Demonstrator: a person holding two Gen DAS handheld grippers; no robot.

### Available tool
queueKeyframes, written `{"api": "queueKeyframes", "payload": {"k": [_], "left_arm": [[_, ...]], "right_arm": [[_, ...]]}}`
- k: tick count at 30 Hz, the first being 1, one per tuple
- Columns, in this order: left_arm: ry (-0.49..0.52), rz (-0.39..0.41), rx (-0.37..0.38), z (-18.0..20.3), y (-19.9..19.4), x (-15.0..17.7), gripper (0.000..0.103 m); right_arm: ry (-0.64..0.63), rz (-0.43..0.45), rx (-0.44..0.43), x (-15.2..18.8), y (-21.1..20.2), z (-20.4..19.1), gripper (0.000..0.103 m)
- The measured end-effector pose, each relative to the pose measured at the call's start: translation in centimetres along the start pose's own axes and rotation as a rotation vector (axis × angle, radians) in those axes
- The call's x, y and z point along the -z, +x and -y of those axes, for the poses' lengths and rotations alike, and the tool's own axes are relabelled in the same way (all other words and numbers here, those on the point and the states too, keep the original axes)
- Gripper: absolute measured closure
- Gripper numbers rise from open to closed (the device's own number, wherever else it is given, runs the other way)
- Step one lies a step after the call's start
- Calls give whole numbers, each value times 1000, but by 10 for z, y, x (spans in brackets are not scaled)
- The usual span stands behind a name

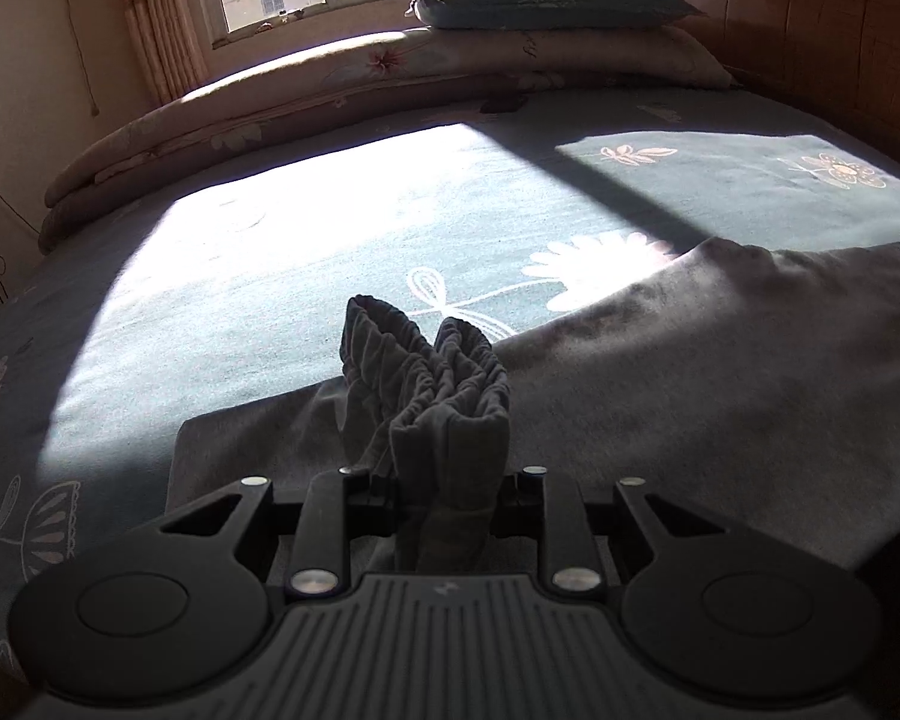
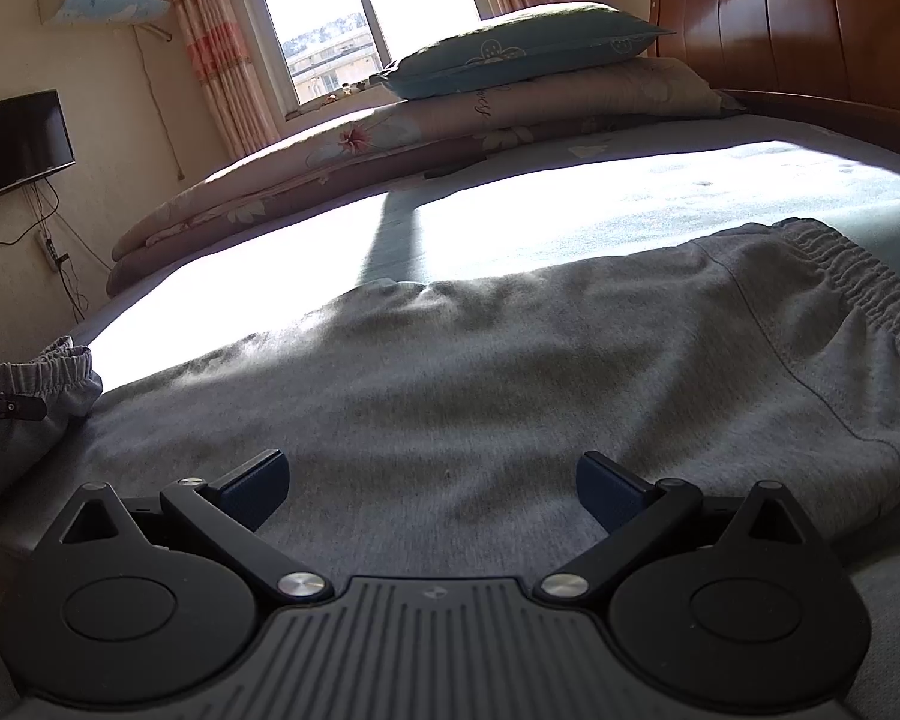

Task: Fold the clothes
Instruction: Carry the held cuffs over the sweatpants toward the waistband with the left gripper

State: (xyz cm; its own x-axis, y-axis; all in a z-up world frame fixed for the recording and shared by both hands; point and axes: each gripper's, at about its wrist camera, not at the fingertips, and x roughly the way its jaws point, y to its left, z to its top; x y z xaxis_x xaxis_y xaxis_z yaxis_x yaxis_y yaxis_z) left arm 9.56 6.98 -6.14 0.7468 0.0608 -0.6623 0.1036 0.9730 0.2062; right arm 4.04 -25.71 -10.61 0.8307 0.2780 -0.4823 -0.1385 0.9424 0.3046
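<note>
Grey sweatpants [image 2: 480,372] lie spread on the bed [image 1: 330,228], waistband [image 2: 858,282] at two o'clock, the fold seemingly just beginning: the left gripper [image 1: 444,492] is clamped on the bunched leg cuffs [image 1: 432,372], while the right gripper [image 2: 432,486] hangs spread and empty above the cloth.

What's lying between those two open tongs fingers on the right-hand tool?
Only the grey cotton sweatpants, spread flat on the teal flowered bedsheet. The right tongs stand open over the fabric, gripping nothing, as the right wrist view shows.
</note>
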Motion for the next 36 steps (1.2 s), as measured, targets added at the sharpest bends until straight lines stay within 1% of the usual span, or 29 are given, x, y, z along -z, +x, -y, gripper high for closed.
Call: {"api": "queueKeyframes", "payload": {"k": [2, 4, 7, 11, 13, 16, 17, 19, 21, 23, 25, 27, 28, 29, 30, 32, 34, 36], "left_arm": [[62, 4, -23, 11, 0, 3, 79], [149, 8, -63, 24, 3, 8, 79], [215, 8, -83, 36, 7, 14, 77], [337, 18, -130, 53, 13, 23, 72], [393, 23, -151, 60, 14, 28, 71], [452, 39, -145, 67, 10, 33, 62], [460, 46, -131, 69, 7, 34, 56], [471, 60, -100, 71, 1, 35, 50], [464, 72, -67, 72, -8, 35, 50], [415, 80, 2, 67, -20, 33, 50], [348, 86, 46, 54, -33, 31, 48], [285, 92, 22, 36, -44, 32, 41], [253, 96, -15, 23, -48, 34, 35], [220, 98, -54, 11, -51, 37, 32], [184, 90, -101, -2, -52, 40, 31], [110, 64, -192, -30, -52, 48, 31], [36, 31, -253, -53, -52, 59, 31], [-21, 14, -276, -68, -56, 69, 31]], "right_arm": [[-3, -1, 3, 0, 0, -1, 0], [-7, -1, 7, 0, 1, -2, 0], [-14, -2, 13, 1, 1, -3, 0], [-22, -4, 18, 1, 2, -4, 0], [-24, -5, 20, 1, 2, -4, 0], [-28, -6, 24, 1, 3, -5, 0], [-30, -6, 26, 1, 3, -5, 0], [-33, -7, 28, 1, 3, -5, 0], [-35, -8, 30, 1, 4, -6, 0], [-37, -13, 33, 0, 4, -6, 0], [-40, -22, 36, -1, 3, -7, 0], [-59, -53, 42, -7, 0, -11, 0], [-69, -68, 41, -11, -3, -14, 0], [-84, -75, 28, -16, -6, -18, 0], [-107, -73, 4, -25, -11, -24, 0], [-118, -57, -84, -46, -18, -39, 0], [-90, -59, -209, -66, -16, -54, 0], [-18, -90, -388, -88, 0, -74, 2]]}}
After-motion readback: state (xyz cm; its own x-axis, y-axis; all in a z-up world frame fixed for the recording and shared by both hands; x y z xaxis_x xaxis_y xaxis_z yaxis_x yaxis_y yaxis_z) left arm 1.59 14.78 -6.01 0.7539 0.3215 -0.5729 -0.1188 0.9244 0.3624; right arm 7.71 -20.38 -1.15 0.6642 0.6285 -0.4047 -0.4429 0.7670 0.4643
